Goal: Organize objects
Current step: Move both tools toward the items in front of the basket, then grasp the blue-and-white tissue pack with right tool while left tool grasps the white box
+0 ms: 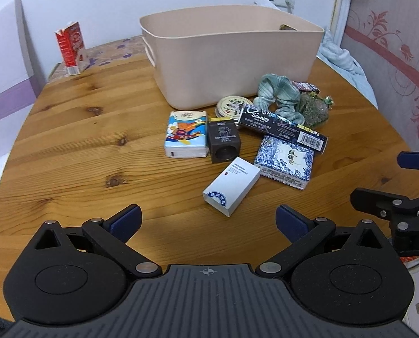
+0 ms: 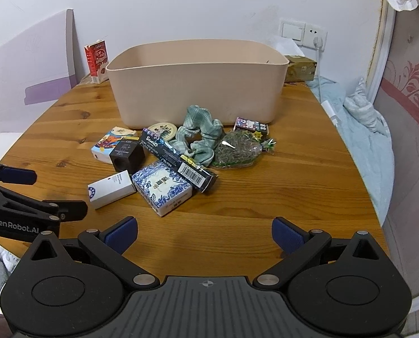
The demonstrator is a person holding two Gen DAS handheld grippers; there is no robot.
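A beige bin (image 1: 232, 56) (image 2: 198, 90) stands at the back of the round wooden table (image 1: 82, 140). In front of it lies a cluster: a white box (image 1: 232, 189) (image 2: 112, 188), a blue-patterned box (image 1: 285, 162) (image 2: 163, 187), a long black box (image 1: 282, 126) (image 2: 178, 159), a dark cube box (image 1: 224, 140) (image 2: 126, 153), a tissue pack (image 1: 186, 134) (image 2: 111, 139), a round tin (image 1: 233, 106) (image 2: 163, 130), a green scrunchie (image 1: 278, 95) (image 2: 199, 138), a bag of dried herbs (image 1: 313, 109) (image 2: 236, 150) and a small printed box (image 2: 251, 125). My left gripper (image 1: 208, 222) is open and empty, near the white box. My right gripper (image 2: 205, 233) is open and empty, in front of the cluster.
A red carton (image 1: 71, 48) (image 2: 96, 57) stands at the table's back left. A light blue cloth (image 2: 358, 129) lies past the right edge. A wall socket (image 2: 303, 32) with a plugged cable is behind the bin. A brown packet (image 2: 299, 67) sits behind the bin's right corner.
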